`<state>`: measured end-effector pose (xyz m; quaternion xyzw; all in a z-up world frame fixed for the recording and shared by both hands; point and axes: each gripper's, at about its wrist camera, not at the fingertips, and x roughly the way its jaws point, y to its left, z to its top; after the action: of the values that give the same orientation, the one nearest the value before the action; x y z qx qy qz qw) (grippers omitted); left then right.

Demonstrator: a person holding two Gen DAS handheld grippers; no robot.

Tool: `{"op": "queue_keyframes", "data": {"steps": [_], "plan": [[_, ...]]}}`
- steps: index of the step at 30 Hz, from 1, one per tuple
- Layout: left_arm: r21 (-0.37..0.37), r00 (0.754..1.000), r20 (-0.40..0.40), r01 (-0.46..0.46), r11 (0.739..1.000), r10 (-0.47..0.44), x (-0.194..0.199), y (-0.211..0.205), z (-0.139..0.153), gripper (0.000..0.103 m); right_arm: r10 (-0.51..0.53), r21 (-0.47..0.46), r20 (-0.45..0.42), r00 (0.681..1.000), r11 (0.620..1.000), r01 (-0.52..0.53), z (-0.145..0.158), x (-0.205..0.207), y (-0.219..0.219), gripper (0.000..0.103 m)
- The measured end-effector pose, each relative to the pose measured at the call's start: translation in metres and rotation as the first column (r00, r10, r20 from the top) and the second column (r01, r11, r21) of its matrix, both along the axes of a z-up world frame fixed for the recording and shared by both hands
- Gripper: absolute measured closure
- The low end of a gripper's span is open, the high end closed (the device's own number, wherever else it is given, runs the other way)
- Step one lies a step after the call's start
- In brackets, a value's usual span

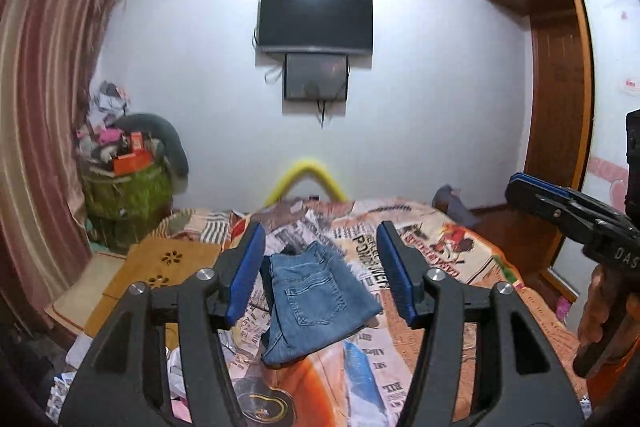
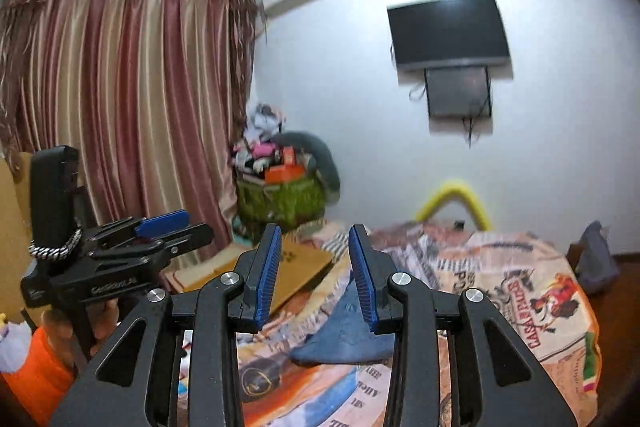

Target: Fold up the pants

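Folded blue jeans [image 1: 316,301] lie on the patterned bedspread [image 1: 460,255], back pocket up. My left gripper [image 1: 320,255] is open and empty, raised above the bed with the jeans seen between its blue pads. My right gripper [image 2: 314,259] is open and empty, also raised; the jeans [image 2: 348,339] show below and between its fingers, partly hidden by the right finger. Each gripper appears in the other view: the right gripper [image 1: 536,193] at the right edge, the left gripper [image 2: 160,227] at the left.
A wooden board [image 1: 168,267] lies at the bed's left side. A green basket [image 1: 128,195] piled with clutter stands in the corner by striped curtains [image 1: 44,107]. A TV [image 1: 316,21] hangs on the wall. A wooden wardrobe [image 1: 560,67] stands right.
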<state>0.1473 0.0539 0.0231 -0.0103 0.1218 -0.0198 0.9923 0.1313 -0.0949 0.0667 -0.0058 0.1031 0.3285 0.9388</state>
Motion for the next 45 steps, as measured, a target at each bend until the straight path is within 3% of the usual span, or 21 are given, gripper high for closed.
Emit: {"op": "queue_keyframes", "data": {"steps": [3, 5, 8, 10, 15, 45], "plan": [[-0.009, 0.999, 0.034, -0.024, 1.0, 0.025, -0.029, -0.007, -0.002, 0.034, -0.021, 0.003, 0.022, 1.0, 1.0, 0.021, -0.004, -0.021, 0.0, 0.056], [-0.013, 0.998, 0.048, -0.049, 0.999, 0.05, -0.043, -0.009, -0.005, 0.023, -0.035, 0.002, 0.025, 0.999, 0.999, 0.035, -0.007, -0.029, -0.001, 0.049], [-0.032, 0.996, 0.061, -0.065, 0.997, 0.067, -0.056, -0.009, -0.01, 0.009, -0.065, 0.009, 0.017, 0.998, 0.998, 0.065, -0.014, -0.034, -0.003, 0.033], [-0.035, 0.995, 0.062, -0.071, 0.997, 0.073, -0.061, -0.008, -0.013, 0.003, -0.09, 0.019, 0.013, 0.996, 0.996, 0.09, -0.015, -0.037, -0.007, 0.017], [-0.037, 0.994, 0.063, -0.086, 0.996, 0.088, -0.069, -0.01, -0.018, 0.0, -0.142, 0.02, -0.004, 0.99, 0.99, 0.142, -0.019, -0.037, -0.01, 0.003], [-0.028, 0.996, 0.053, -0.071, 0.997, 0.072, -0.073, -0.015, -0.029, 0.0, -0.17, 0.003, -0.03, 0.985, 0.985, 0.17, -0.027, -0.051, -0.014, 0.001]]}}
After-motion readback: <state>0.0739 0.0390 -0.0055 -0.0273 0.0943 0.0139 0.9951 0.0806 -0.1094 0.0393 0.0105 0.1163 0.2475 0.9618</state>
